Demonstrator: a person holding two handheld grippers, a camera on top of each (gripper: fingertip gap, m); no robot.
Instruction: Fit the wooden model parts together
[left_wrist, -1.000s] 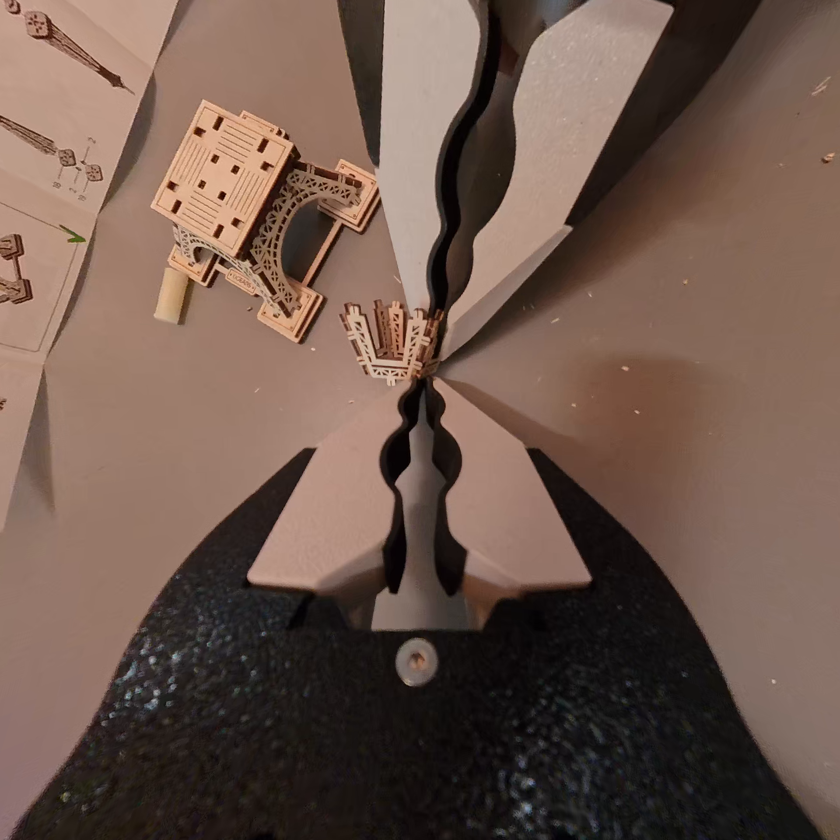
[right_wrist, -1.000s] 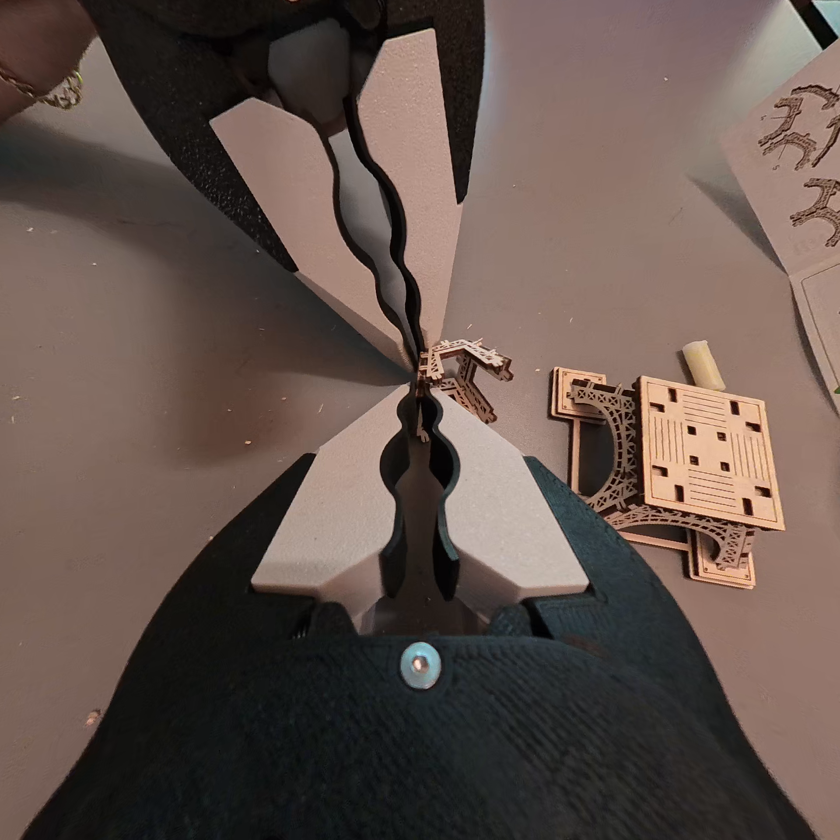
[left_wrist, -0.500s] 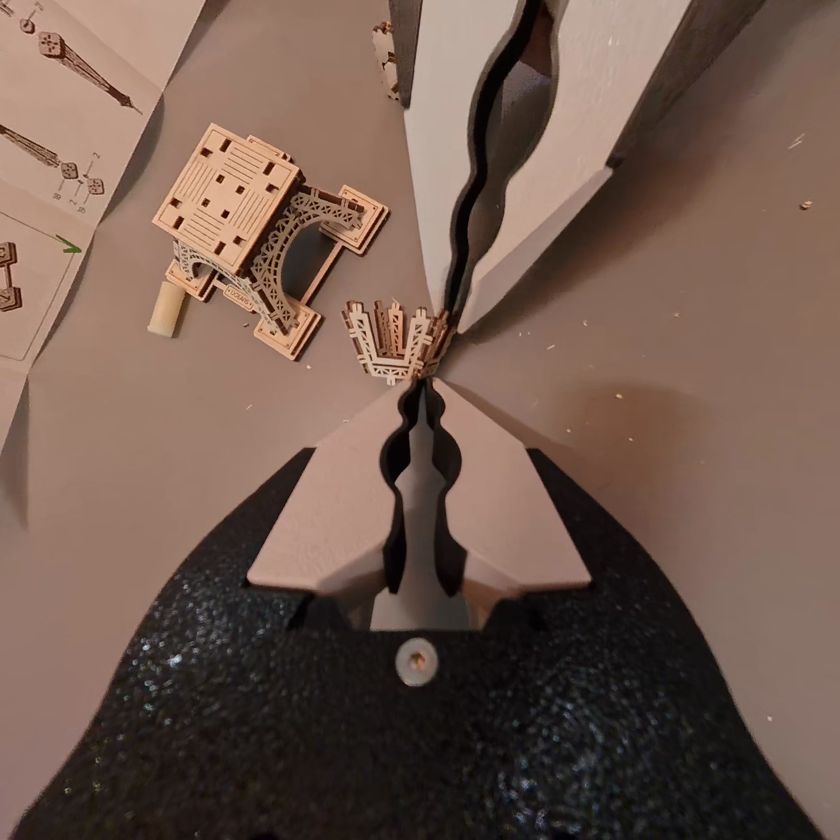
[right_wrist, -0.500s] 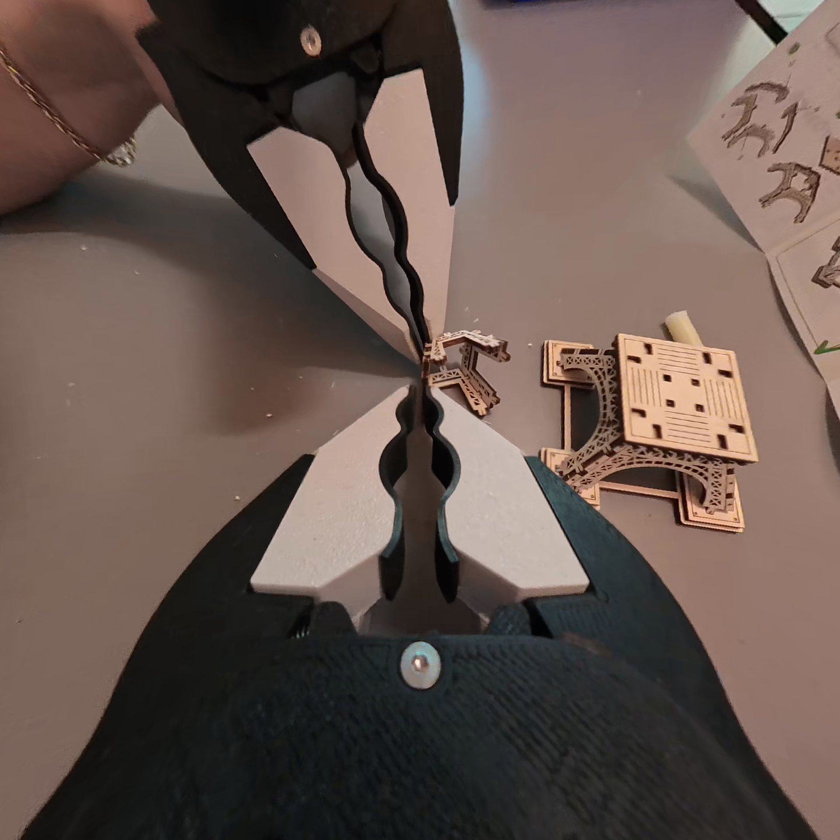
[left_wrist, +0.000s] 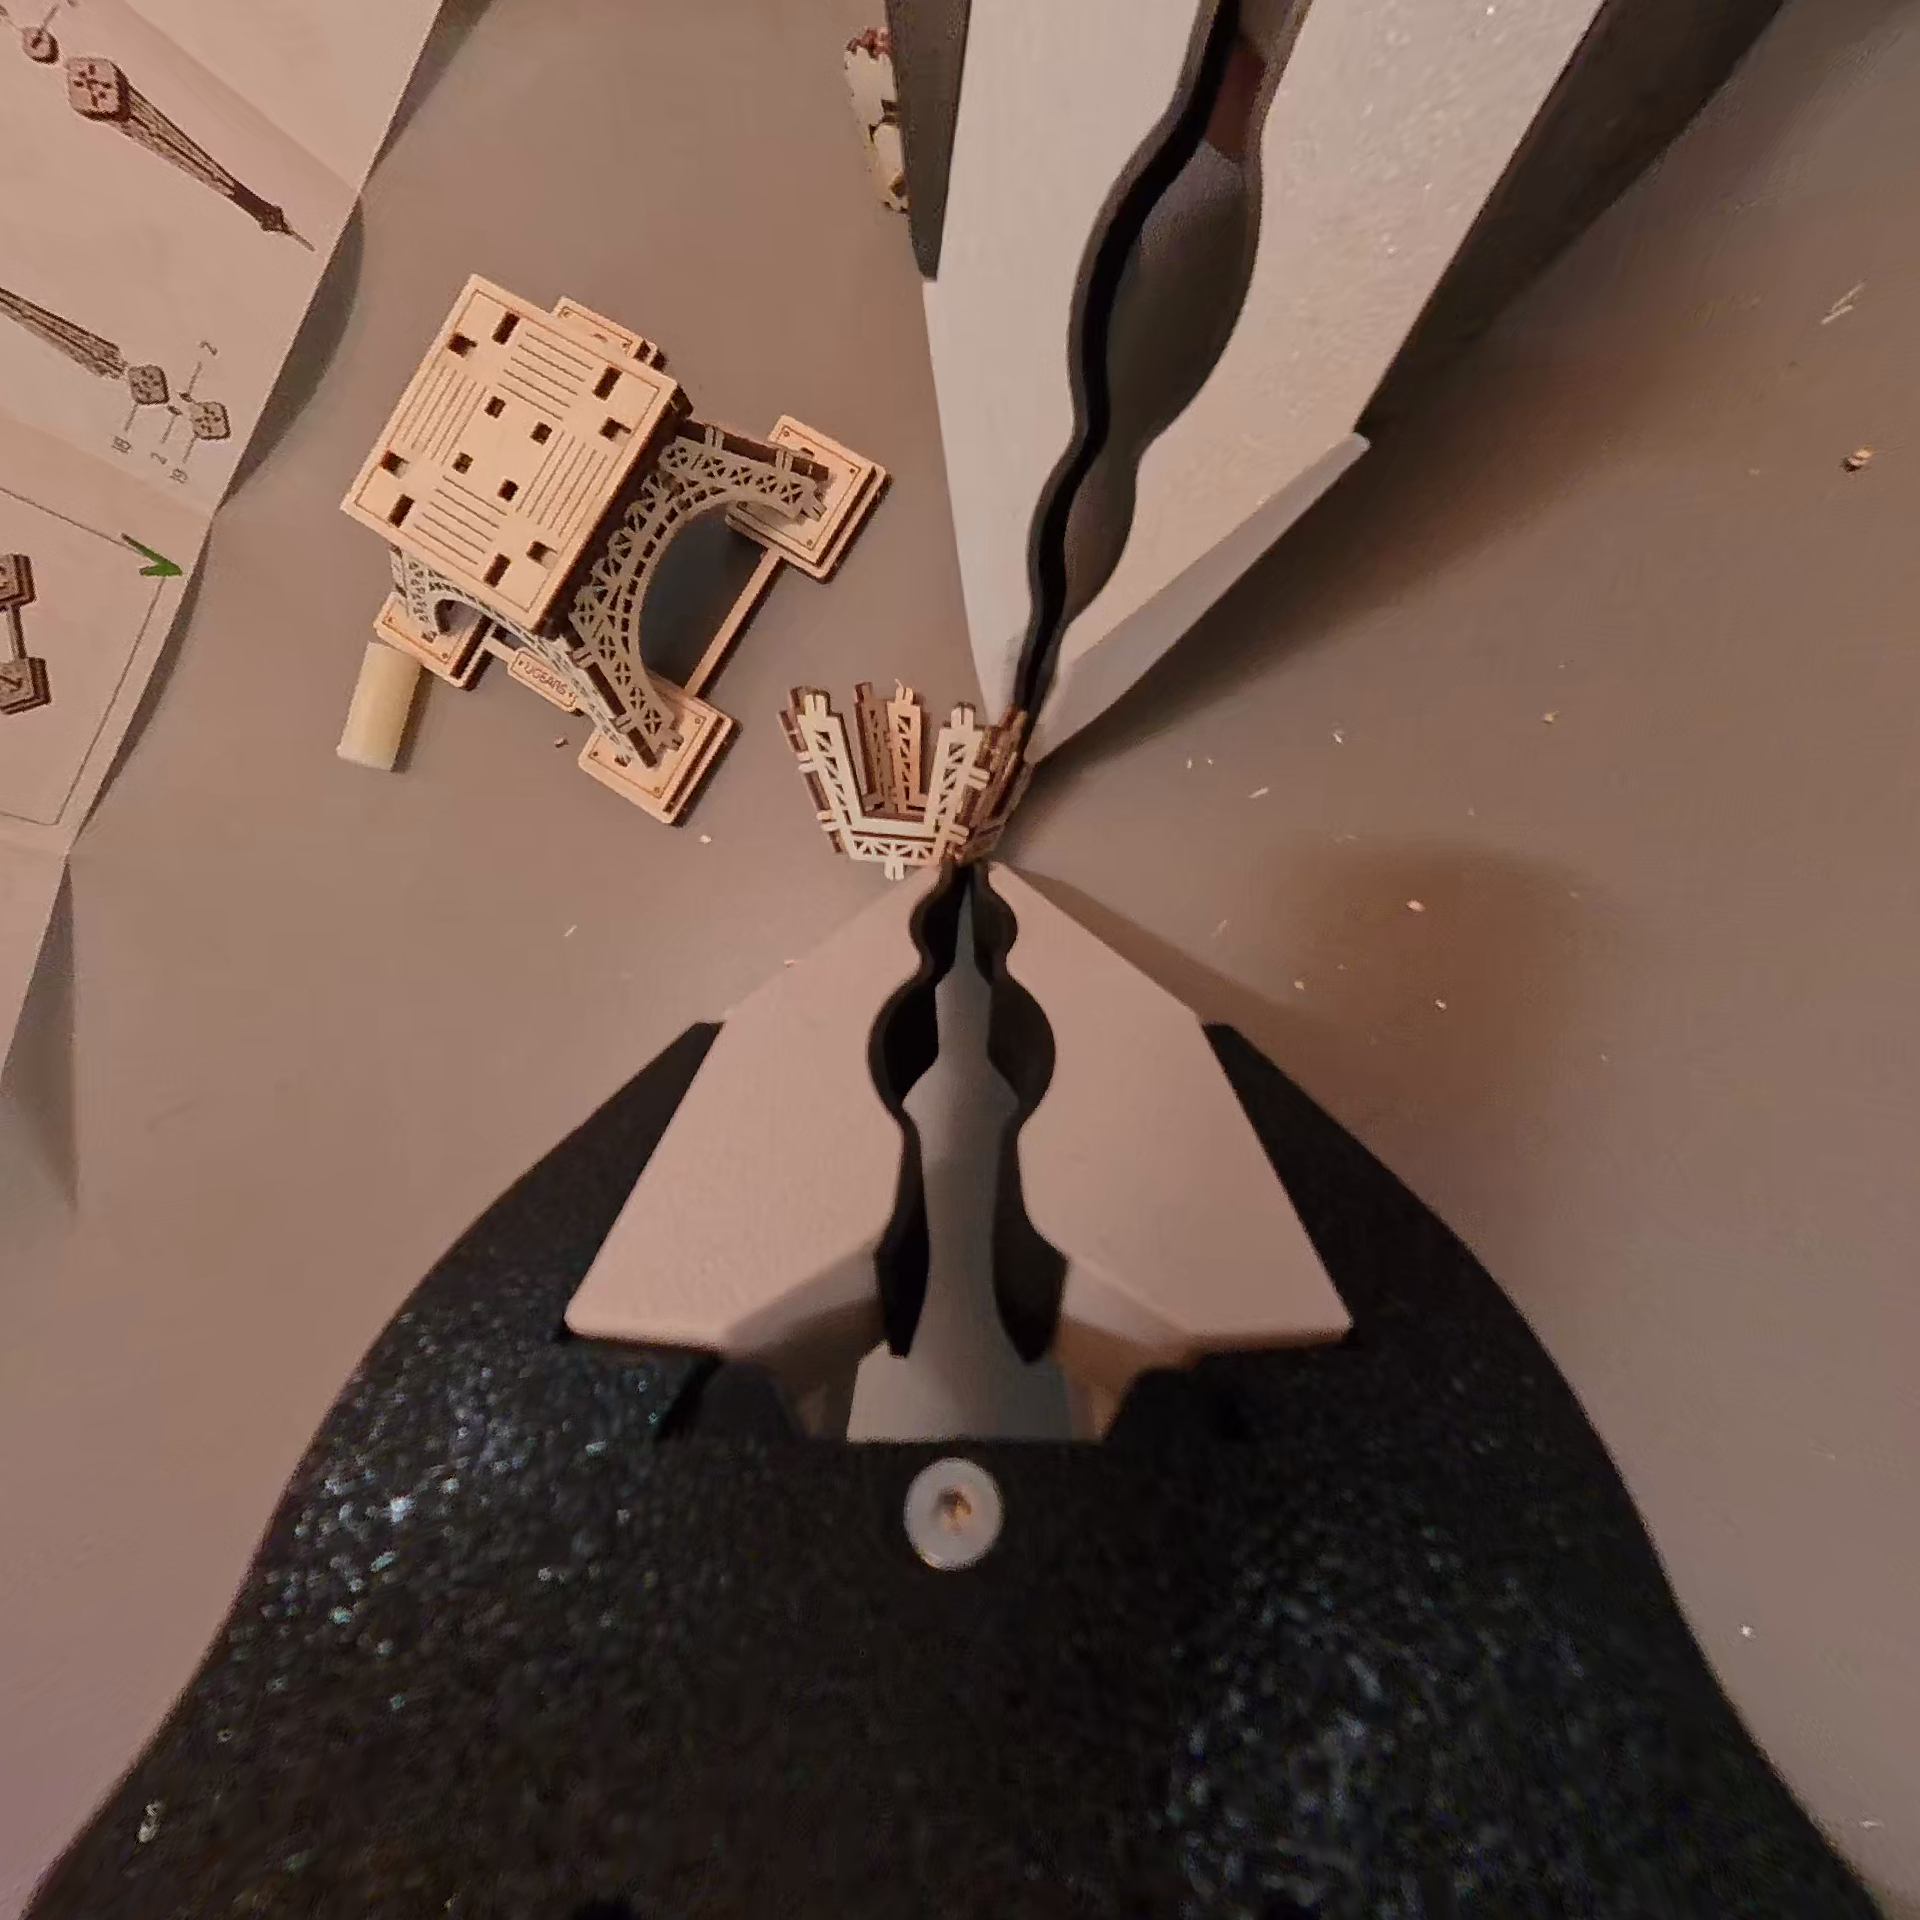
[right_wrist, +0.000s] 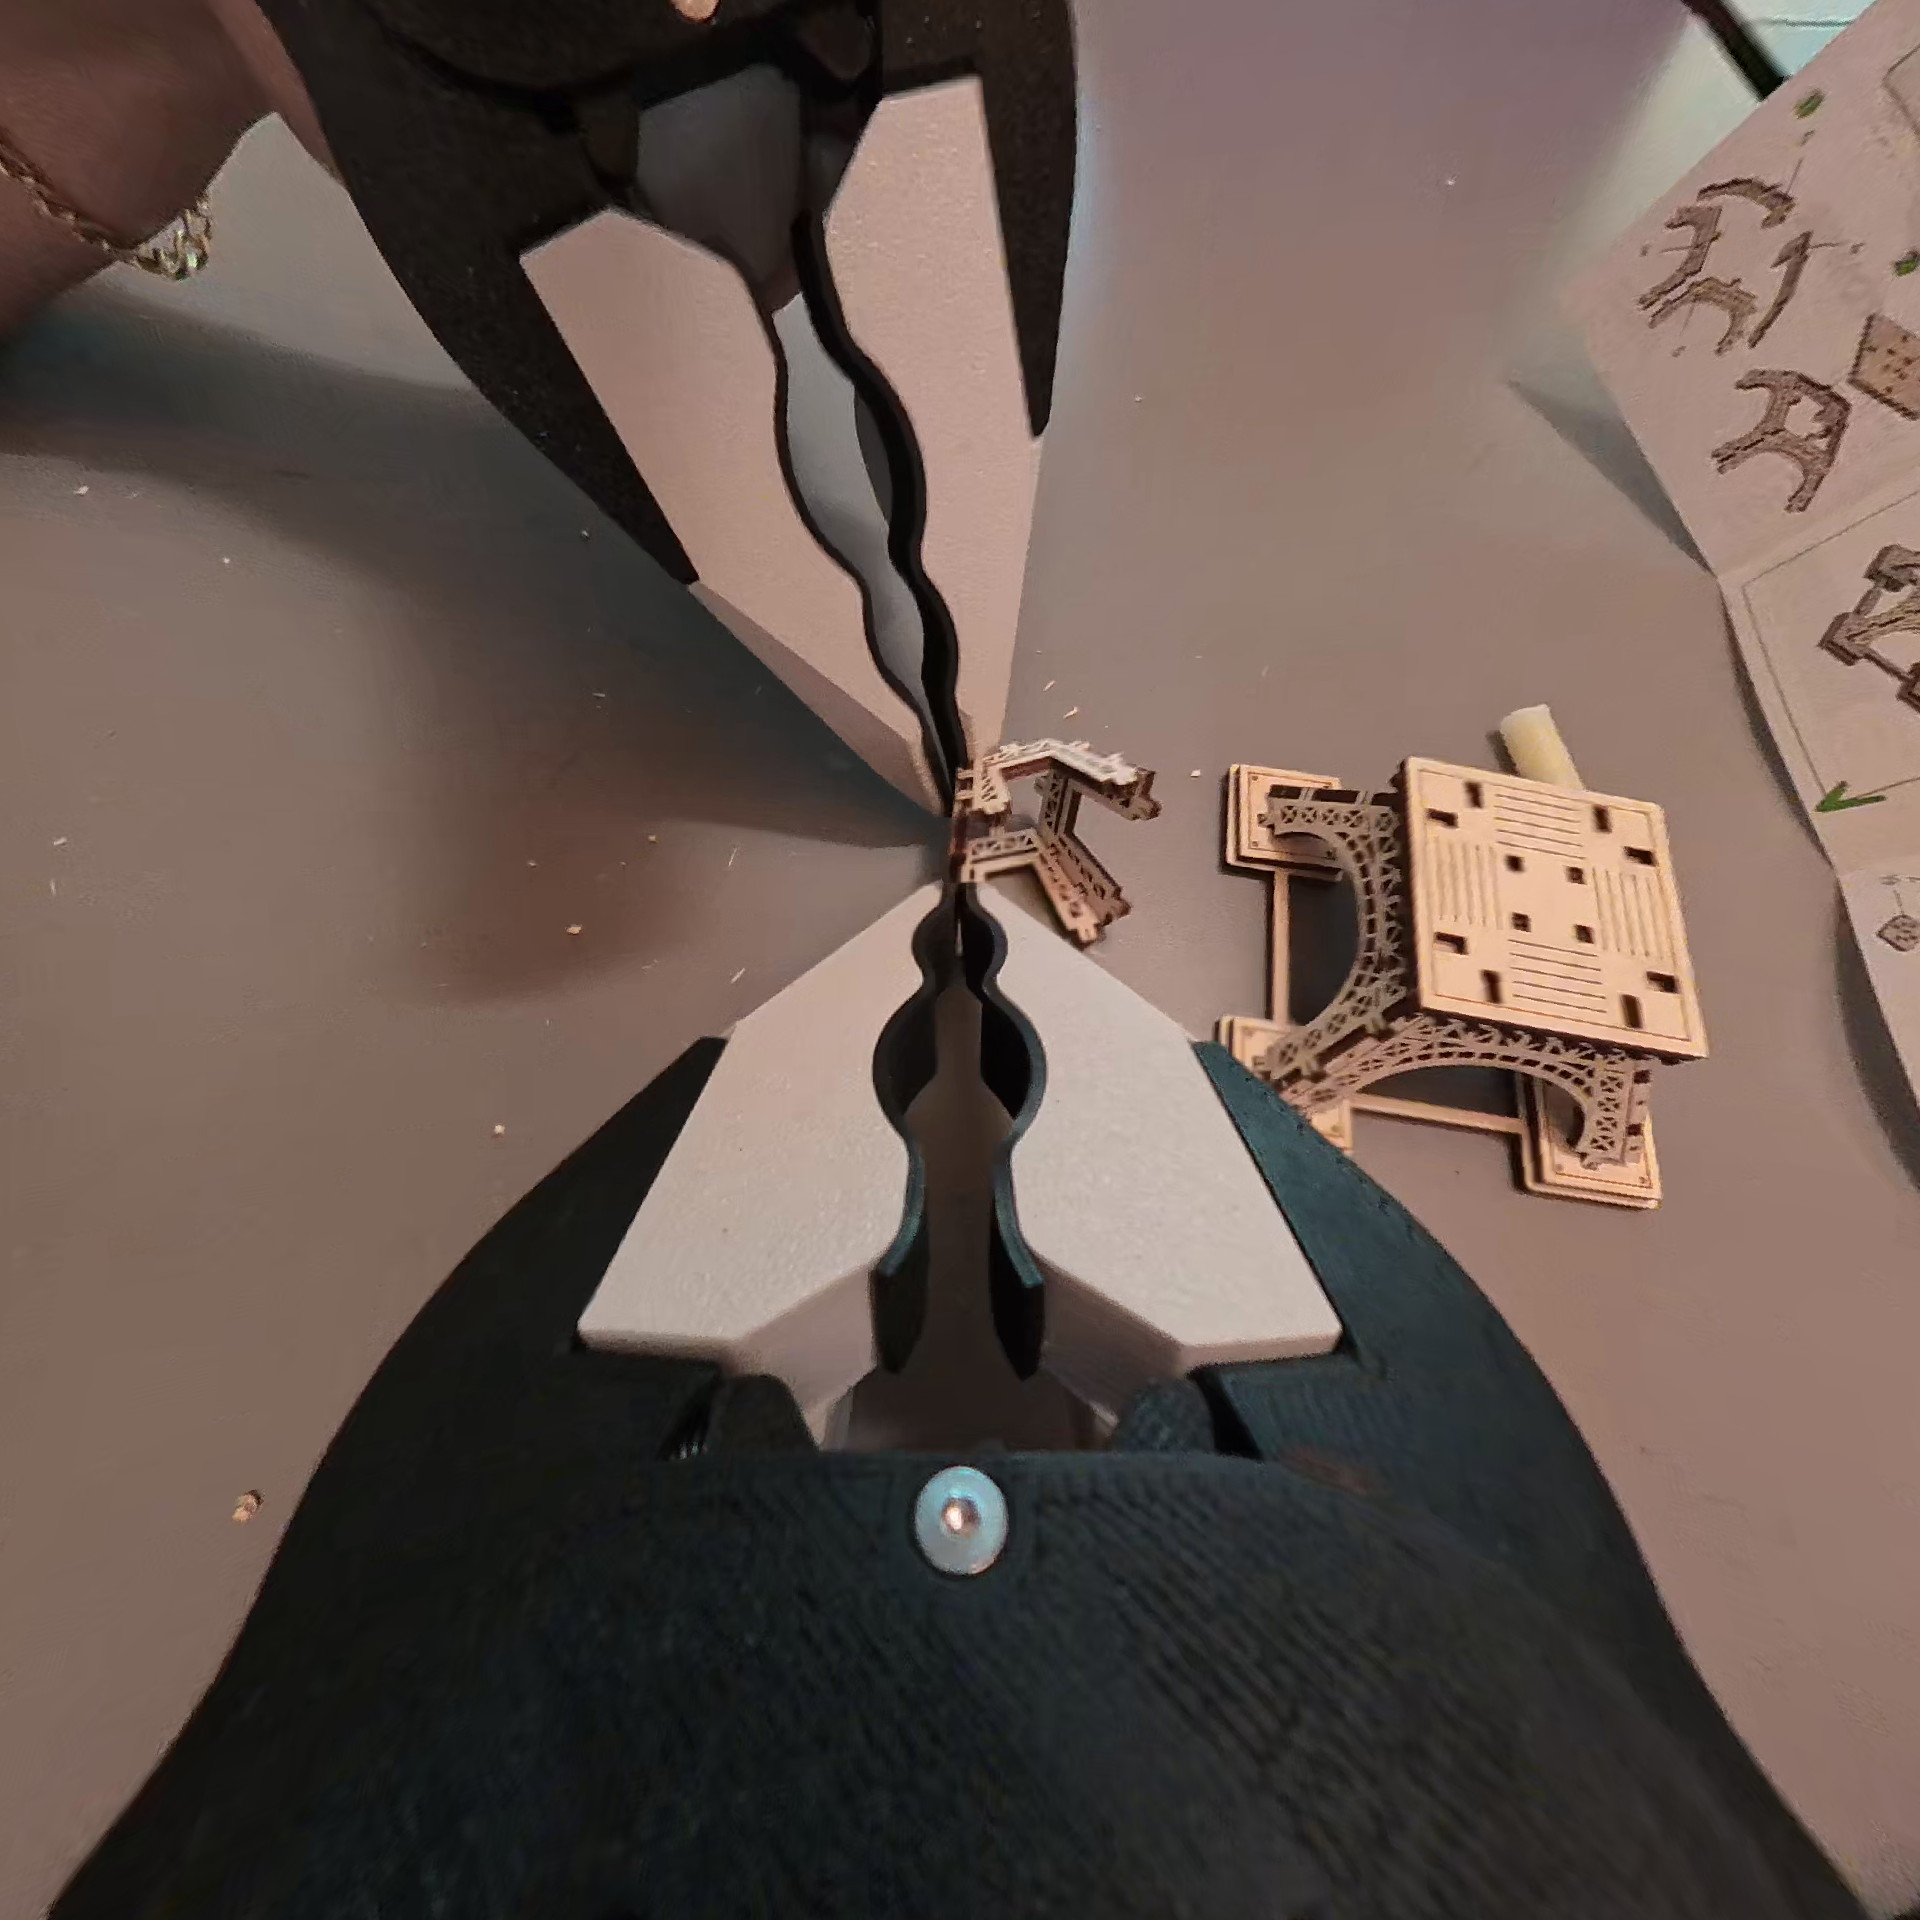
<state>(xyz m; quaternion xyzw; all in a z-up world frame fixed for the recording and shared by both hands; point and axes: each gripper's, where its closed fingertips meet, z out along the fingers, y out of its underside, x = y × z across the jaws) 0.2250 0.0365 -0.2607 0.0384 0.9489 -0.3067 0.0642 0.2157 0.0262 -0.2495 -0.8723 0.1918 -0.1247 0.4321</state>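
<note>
Both grippers, left (left_wrist: 961, 868) and right (right_wrist: 958, 906), pinch one lattice part (left_wrist: 899, 784) tip to tip. Contact points hidden behind fingertips. Tower base (left_wrist: 582, 540) sits apart on table (left_wrist: 1558, 831).

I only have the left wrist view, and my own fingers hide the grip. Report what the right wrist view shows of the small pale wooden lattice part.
Observer: Both grippers are shut on one end of the small pale wooden lattice part. The left gripper comes in from the top of the picture and the right gripper from the bottom.
Operator: Say which way its free legs point.
Observer: Sideways, toward the pale wooden arched tower base.
Operator: Tell me what is behind my gripper.
Observer: A wrist wearing a thin chain bracelet.
</note>
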